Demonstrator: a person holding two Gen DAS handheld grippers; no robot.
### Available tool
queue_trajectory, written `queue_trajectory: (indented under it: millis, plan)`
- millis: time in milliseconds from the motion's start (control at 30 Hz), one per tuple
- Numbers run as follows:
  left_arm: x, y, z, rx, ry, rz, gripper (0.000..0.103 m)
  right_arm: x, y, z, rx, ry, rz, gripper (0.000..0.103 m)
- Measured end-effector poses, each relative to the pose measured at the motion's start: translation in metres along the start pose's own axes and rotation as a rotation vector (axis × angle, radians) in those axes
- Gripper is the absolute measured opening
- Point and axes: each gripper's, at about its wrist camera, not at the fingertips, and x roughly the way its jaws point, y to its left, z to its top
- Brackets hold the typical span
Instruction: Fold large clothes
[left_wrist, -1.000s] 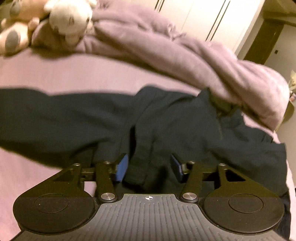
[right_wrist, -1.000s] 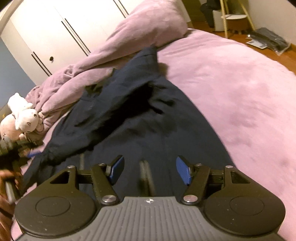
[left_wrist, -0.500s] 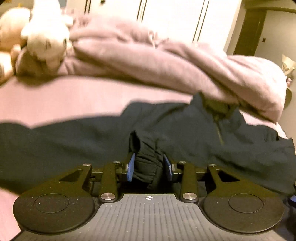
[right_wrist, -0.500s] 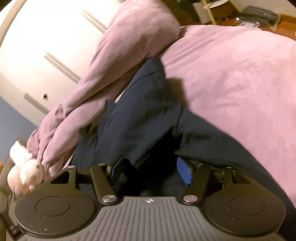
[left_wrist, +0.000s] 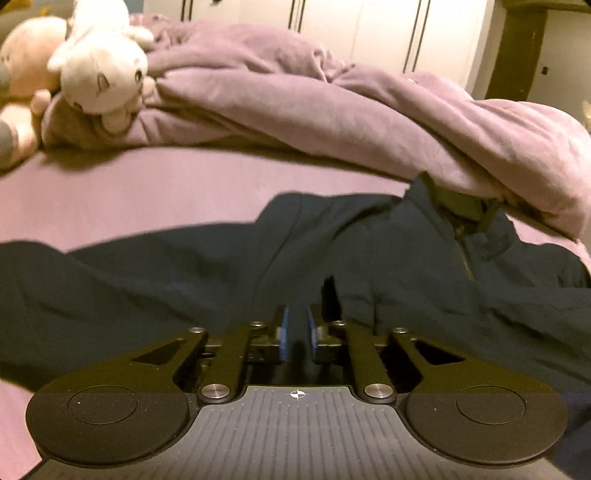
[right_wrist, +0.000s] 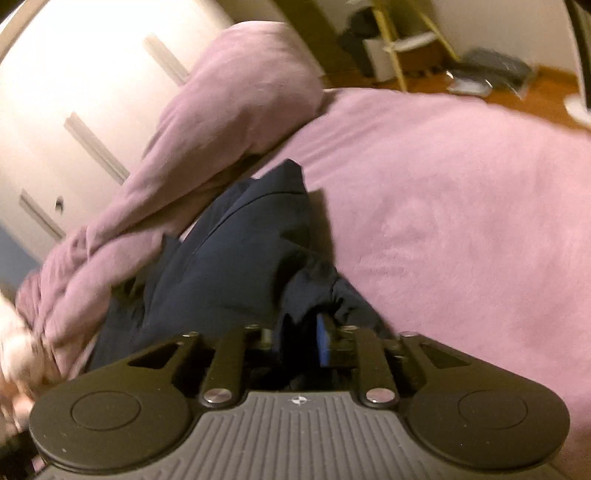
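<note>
A large dark navy zip-neck top lies spread on the pink bed, its collar and zip toward the far right under the quilt's edge. My left gripper is shut on a fold of the navy fabric, the blue pads nearly together. In the right wrist view the same navy top runs away toward the quilt. My right gripper is shut on a bunched edge of it, close to the pink bed; only the right blue pad shows.
A rumpled mauve quilt is heaped along the far side and also shows in the right wrist view. Two plush toys sit at the far left. White wardrobe doors stand behind. A stool and floor clutter lie beyond the bed.
Both grippers went from open to shut on the navy fabric. The left view dropped lower and closer to the bed; the right gripper moved forward toward the garment's edge and tilted.
</note>
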Motion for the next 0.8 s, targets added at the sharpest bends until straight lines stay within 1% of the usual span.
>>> queue_trajectory:
  millis: [33,67,133,167,300,367,433,467,533,600,633,667,733,800]
  plan:
    - [-0.002,0.004,-0.002,-0.013,0.004,-0.018,0.026,-0.011,0.002,0.001,-0.040,-0.028,-0.009,0.033]
    - [-0.004,0.008,-0.004,-0.036,0.009,-0.031,0.031,-0.020,0.004,0.003,-0.073,-0.060,-0.016,0.037]
    - [-0.009,0.013,-0.008,-0.077,0.015,-0.045,0.032,-0.031,0.010,0.005,-0.122,-0.112,-0.031,0.039]
    - [-0.011,0.015,-0.009,-0.095,0.014,-0.056,0.032,-0.031,0.016,0.006,-0.151,-0.123,-0.036,0.039]
    - [-0.023,0.011,-0.012,-0.131,-0.017,-0.089,0.033,-0.010,0.046,-0.002,-0.278,-0.081,-0.017,0.039]
    - [-0.024,0.004,-0.013,-0.119,-0.025,-0.081,0.033,0.009,0.063,-0.011,-0.354,-0.062,-0.016,0.039]
    - [-0.023,-0.002,-0.013,-0.100,-0.030,-0.058,0.033,0.026,0.073,-0.018,-0.373,-0.043,-0.036,0.039]
    - [-0.025,-0.002,-0.012,-0.101,-0.041,-0.047,0.034,0.036,0.076,-0.022,-0.381,-0.037,-0.039,0.039]
    - [-0.028,0.000,-0.011,-0.124,-0.048,-0.040,0.034,0.056,0.084,-0.029,-0.418,0.026,-0.065,0.039]
    - [-0.034,0.000,-0.011,-0.131,-0.059,-0.048,0.035,0.066,0.093,-0.037,-0.485,0.039,-0.073,0.038]
    - [-0.038,-0.002,-0.011,-0.120,-0.070,-0.049,0.036,0.069,0.100,-0.041,-0.538,0.036,-0.089,0.038]
    - [-0.044,-0.006,-0.012,-0.097,-0.092,-0.062,0.040,0.068,0.104,-0.041,-0.558,0.031,-0.098,0.038]
    - [-0.057,-0.016,-0.013,-0.063,-0.156,-0.061,0.044,0.060,0.107,-0.041,-0.543,0.004,-0.055,0.037]
    - [-0.064,-0.022,-0.012,-0.062,-0.195,-0.061,0.056,0.048,0.109,-0.044,-0.521,-0.031,-0.023,0.037]
